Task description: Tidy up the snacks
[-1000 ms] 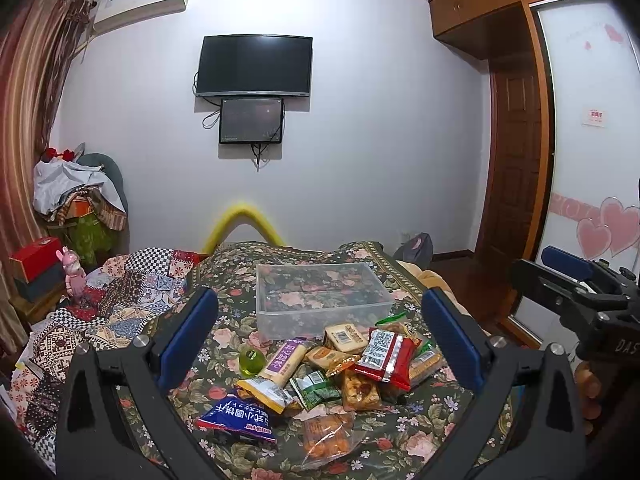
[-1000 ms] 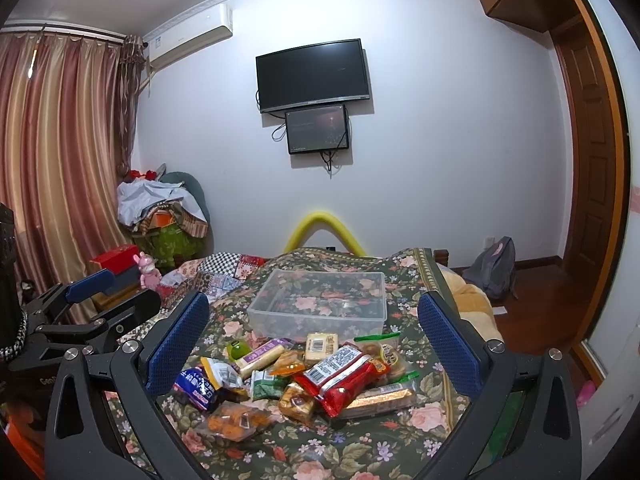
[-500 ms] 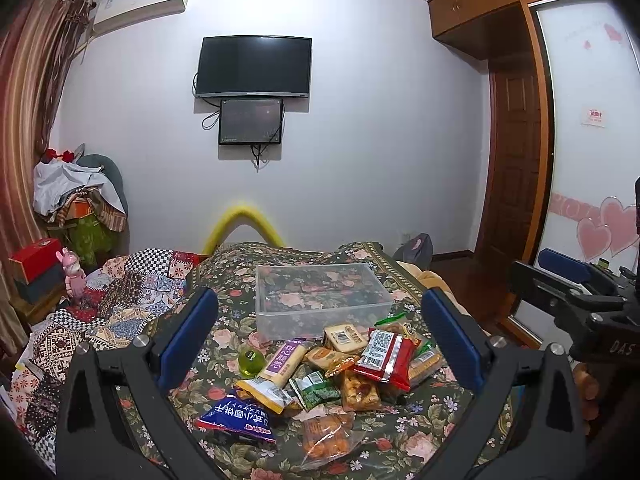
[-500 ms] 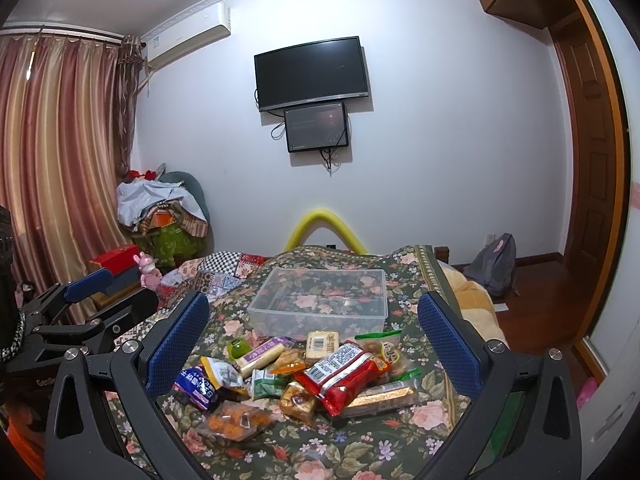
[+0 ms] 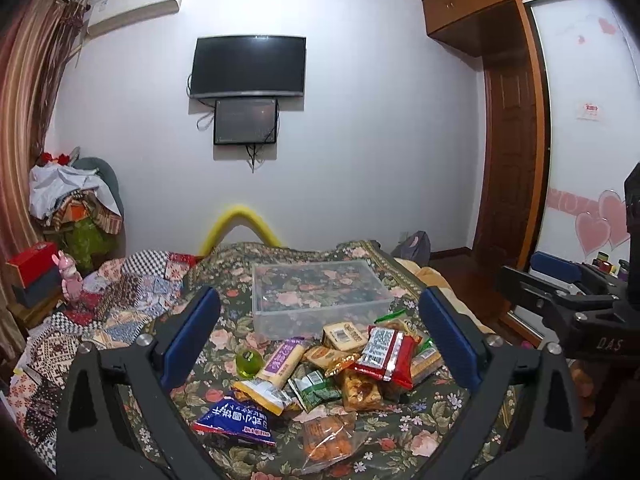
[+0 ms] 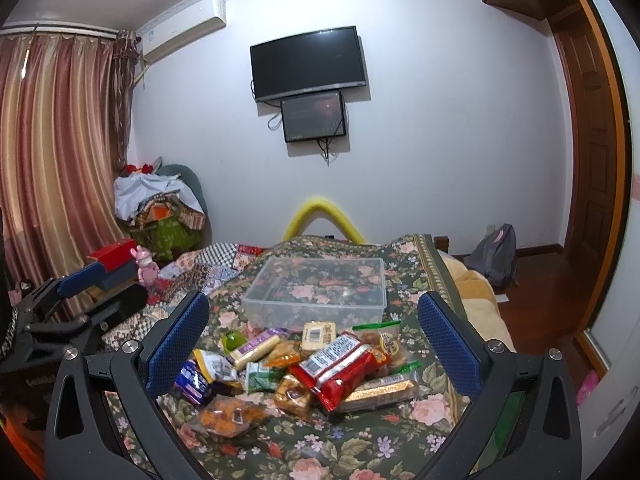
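Note:
A pile of snack packets lies on the flowered bedspread: a red packet [image 5: 384, 354] [image 6: 340, 364], a blue packet [image 5: 234, 420], an orange-filled clear bag [image 5: 326, 438] [image 6: 228, 410], a purple-labelled bar [image 5: 282, 360] and a green jelly cup [image 5: 249, 360]. An empty clear plastic box [image 5: 320, 294] [image 6: 318, 290] stands behind the pile. My left gripper [image 5: 320, 336] is open and empty, above the near side of the pile. My right gripper [image 6: 314, 342] is open and empty, also short of the pile. Each gripper shows at the edge of the other's view.
The bedspread [image 6: 360, 440] covers the bed; a patchwork quilt [image 5: 120, 300] lies on the left. A yellow foam arch [image 5: 240, 224] stands at the bed's far end. A backpack [image 6: 494, 254] sits on the wooden floor at right. A heap of clothes [image 6: 160, 212] is at left.
Both views have shifted very slightly; the grippers stay open and the snacks and box have not moved.

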### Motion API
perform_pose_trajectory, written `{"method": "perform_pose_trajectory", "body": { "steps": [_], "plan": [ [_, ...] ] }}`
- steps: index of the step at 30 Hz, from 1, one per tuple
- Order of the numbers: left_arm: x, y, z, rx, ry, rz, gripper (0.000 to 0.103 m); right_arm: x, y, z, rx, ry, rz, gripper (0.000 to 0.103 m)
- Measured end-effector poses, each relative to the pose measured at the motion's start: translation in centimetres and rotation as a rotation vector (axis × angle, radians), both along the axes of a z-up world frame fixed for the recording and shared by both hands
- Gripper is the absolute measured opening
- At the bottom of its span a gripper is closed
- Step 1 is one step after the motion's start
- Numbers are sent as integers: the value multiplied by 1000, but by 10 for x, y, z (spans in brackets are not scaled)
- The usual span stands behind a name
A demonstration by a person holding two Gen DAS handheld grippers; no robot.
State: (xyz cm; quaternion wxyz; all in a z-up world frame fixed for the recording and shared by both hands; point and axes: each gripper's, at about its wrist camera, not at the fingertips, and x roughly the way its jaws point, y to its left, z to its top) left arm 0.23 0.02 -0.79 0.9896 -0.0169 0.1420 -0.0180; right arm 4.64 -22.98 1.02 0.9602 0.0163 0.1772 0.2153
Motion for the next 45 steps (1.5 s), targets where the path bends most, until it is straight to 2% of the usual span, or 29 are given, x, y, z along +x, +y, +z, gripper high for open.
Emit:
{"method": "perform_pose_trajectory", "body": {
  "steps": [5, 14, 17, 22, 26, 32, 36, 41, 45],
  "plan": [
    [18, 15, -19, -8, 89, 5, 81, 15, -6, -22, -28, 76, -4, 96],
    [53, 56, -73, -16, 289, 75, 62, 48, -20, -72, -91, 276, -14, 77],
    [65, 67, -94, 2, 358, 96, 60, 58, -24, -86, -108, 338, -22, 71],
    [81, 82, -131, -26, 477, 87, 60, 74, -29, -106, -117, 427, -38, 64],
    [87, 89, -155, -49, 549, 68, 60, 87, -32, -124, -116, 492, -40, 63],
    [94, 86, -169, 15, 570, 77, 60, 101, -30, -143, -97, 573, -39, 63],
    [102, 89, -175, 10, 581, 54, 66, 111, -28, -148, -62, 606, -30, 63],
    [114, 90, -188, 0, 612, 43, 78, 118, -25, -146, -40, 607, -44, 67],
    [122, 92, -197, -31, 630, 41, 79, 126, -19, -150, -50, 612, -57, 82]
  ]
}}
